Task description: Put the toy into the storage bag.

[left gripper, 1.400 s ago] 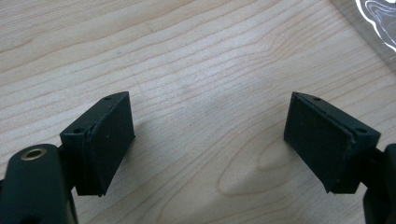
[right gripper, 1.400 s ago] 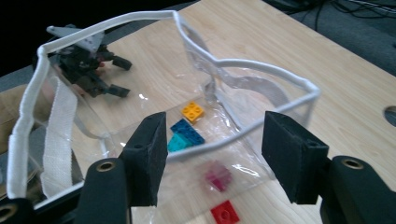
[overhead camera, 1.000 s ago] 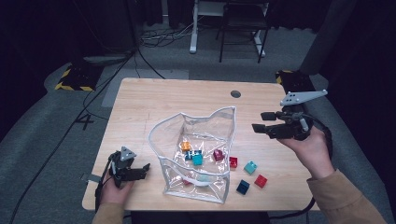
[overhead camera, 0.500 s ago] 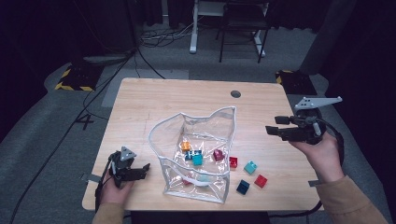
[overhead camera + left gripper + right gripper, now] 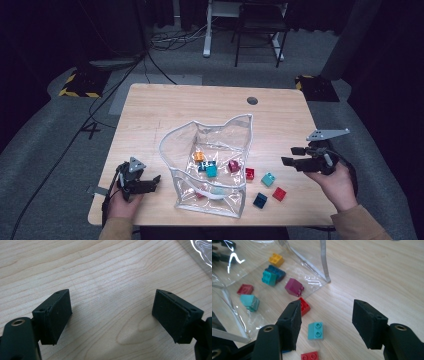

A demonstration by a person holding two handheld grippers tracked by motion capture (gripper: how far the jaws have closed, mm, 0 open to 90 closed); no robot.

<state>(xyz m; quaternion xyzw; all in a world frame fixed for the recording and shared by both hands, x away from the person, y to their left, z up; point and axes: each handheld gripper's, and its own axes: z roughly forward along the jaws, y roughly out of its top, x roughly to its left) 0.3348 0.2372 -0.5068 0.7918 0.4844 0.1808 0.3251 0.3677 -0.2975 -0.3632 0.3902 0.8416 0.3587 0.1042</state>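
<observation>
Having dropped low beside the clear bag (image 5: pixel 210 165), the right gripper (image 5: pixel 295 156), jaws apart and empty, nears the loose teal brick (image 5: pixel 316 330), a pickup seemingly imminent; the left gripper (image 5: pixel 111 315) idles, wide open.

The person's left hand (image 5: pixel 122 197) rests low at the near left edge, holding the black two-jaw left gripper (image 5: pixel 150 184) level, its padded fingers (image 5: pixel 58 312) spread wide with nothing between them. The right hand (image 5: pixel 337 182) holds the black right gripper (image 5: pixel 292 156) pointing inward, its fingers (image 5: pixel 290 322) parted and empty.
</observation>
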